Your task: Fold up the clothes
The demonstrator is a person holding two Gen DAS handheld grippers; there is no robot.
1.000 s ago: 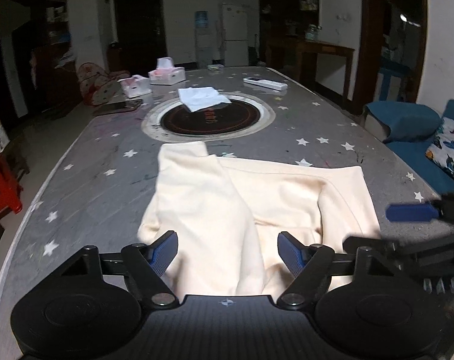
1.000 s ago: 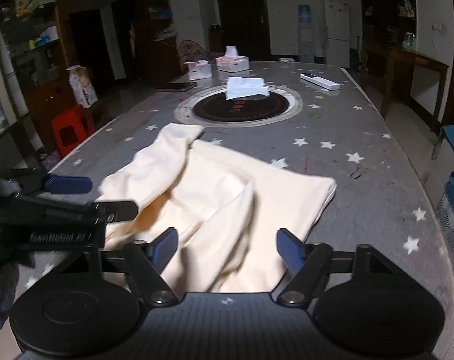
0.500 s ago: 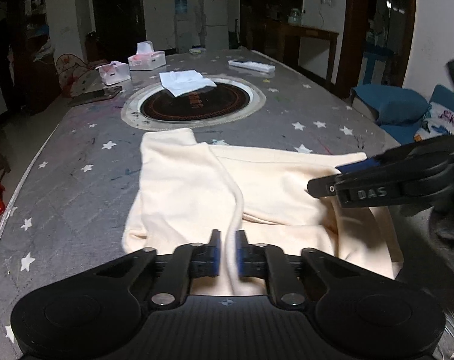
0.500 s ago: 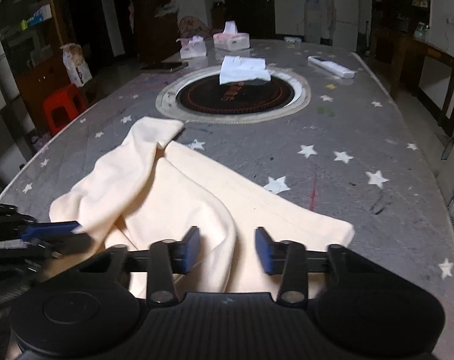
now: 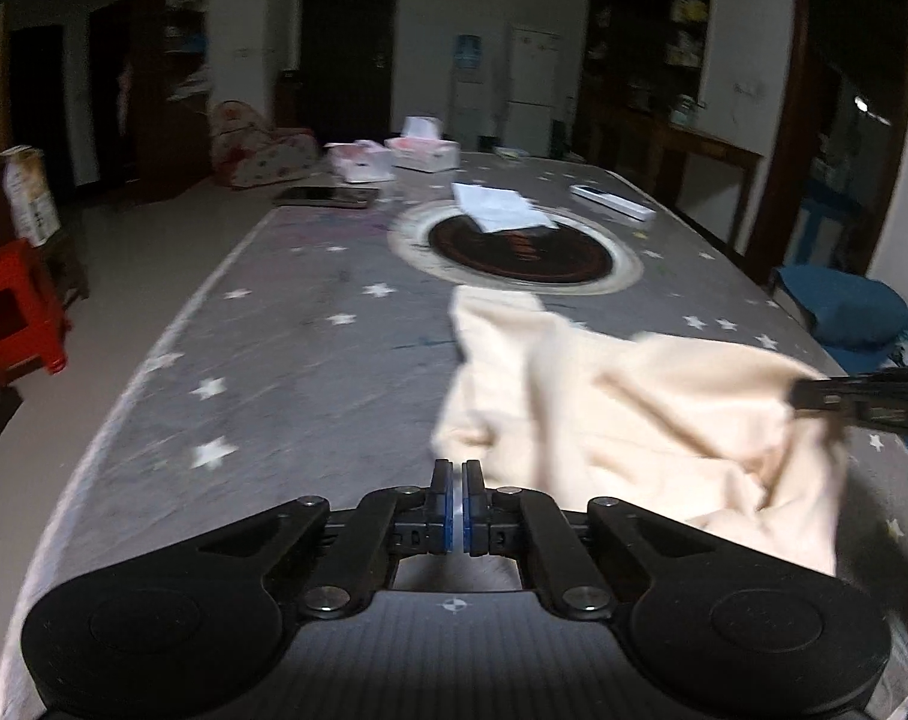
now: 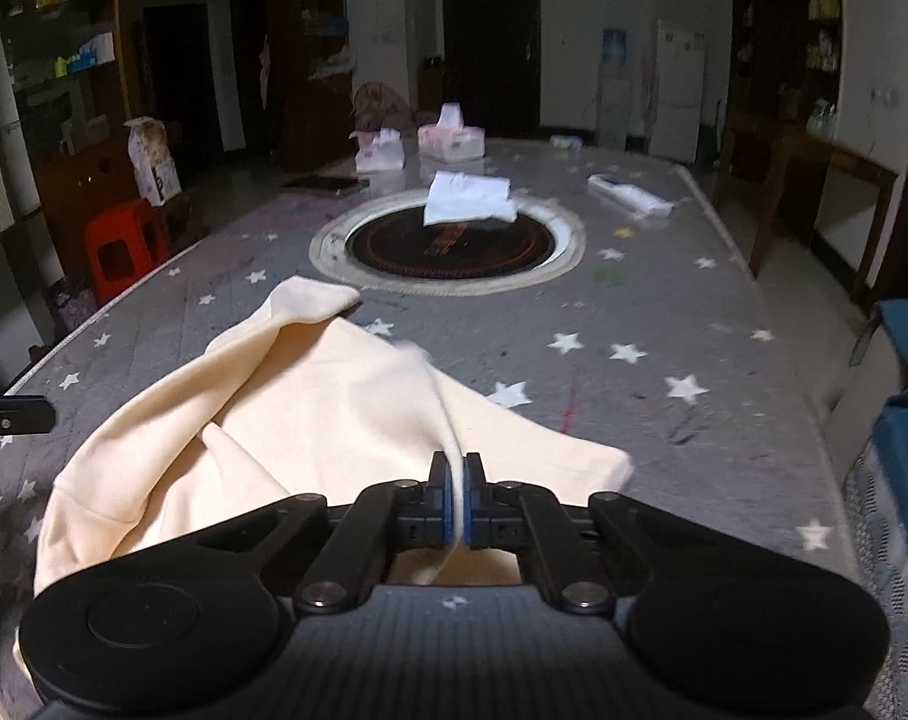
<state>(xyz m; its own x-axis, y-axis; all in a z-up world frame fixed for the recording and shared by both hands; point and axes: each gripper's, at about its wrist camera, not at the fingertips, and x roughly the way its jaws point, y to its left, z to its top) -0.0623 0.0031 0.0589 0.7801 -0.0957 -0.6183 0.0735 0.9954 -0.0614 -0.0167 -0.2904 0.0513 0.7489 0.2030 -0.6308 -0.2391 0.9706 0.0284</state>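
While the cream garment (image 6: 310,420) is lying bunched at the near edge of the desk (image 6: 664,312), the right hand-held gripper (image 6: 455,501) is pinching a fold of it. The left hand-held gripper (image 5: 457,501) is closed at the garment's left edge; whether it is gripping cloth is unclear. A white cloth (image 6: 469,198) is sitting mid-desk.

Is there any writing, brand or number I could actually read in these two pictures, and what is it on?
None can be read.
Round hotplate: a reddish mark at its centre, too blurred.
Carton on the red stool: print too small.
Water bottle: blue label, illegible.
Tissue boxes: no readable text.
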